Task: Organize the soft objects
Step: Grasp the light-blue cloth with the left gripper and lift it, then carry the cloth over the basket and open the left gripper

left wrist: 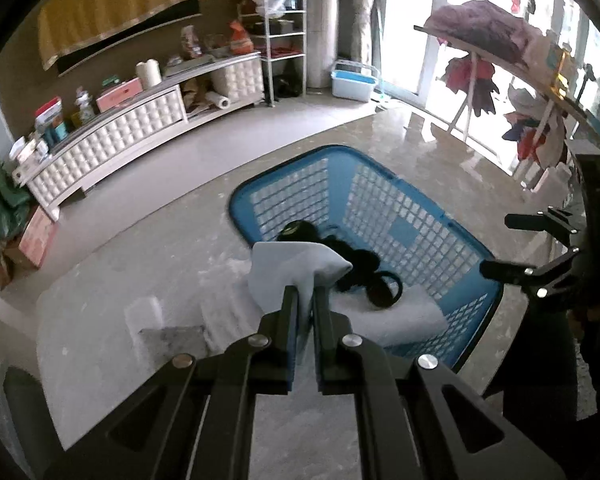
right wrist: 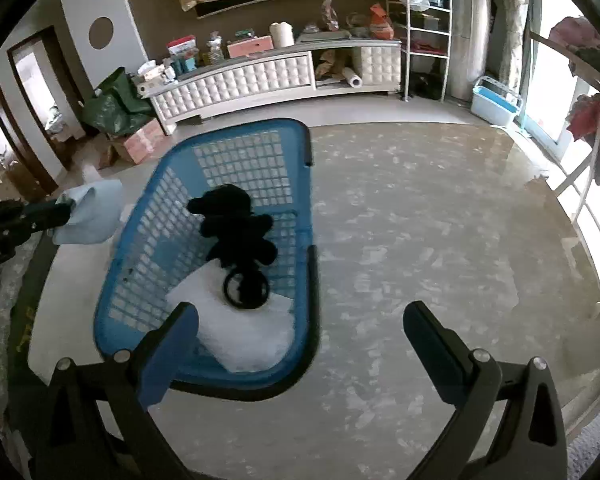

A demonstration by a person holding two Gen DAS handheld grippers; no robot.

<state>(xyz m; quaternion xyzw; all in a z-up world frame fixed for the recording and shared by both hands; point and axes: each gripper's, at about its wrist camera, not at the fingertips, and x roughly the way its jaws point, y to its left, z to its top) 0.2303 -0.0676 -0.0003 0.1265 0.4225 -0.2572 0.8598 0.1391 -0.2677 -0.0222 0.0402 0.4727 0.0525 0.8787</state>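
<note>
My left gripper [left wrist: 305,290] is shut on a light blue cloth [left wrist: 288,268], held up just to the left of a blue plastic laundry basket [left wrist: 380,164]. The basket stands on a glossy marbled tabletop [right wrist: 420,220]. In it lie a black plush toy [right wrist: 236,224] and a white padded sheet [right wrist: 240,332]. In the right wrist view the cloth [right wrist: 92,212] hangs from the left gripper [right wrist: 66,210] beside the basket's [right wrist: 236,124] left rim. My right gripper [right wrist: 302,314] is open with nothing in it, over the basket's near right corner. The left wrist view shows the right gripper [left wrist: 500,245] past the basket's right side.
A white quilted low cabinet [right wrist: 260,76] with clutter on top runs along the far wall. Beside it are a white wire rack [right wrist: 426,40] and a blue and white tub [right wrist: 496,104]. A rack hung with clothes [left wrist: 500,80] stands by the windows. Green bags and boxes [right wrist: 116,108] sit at left.
</note>
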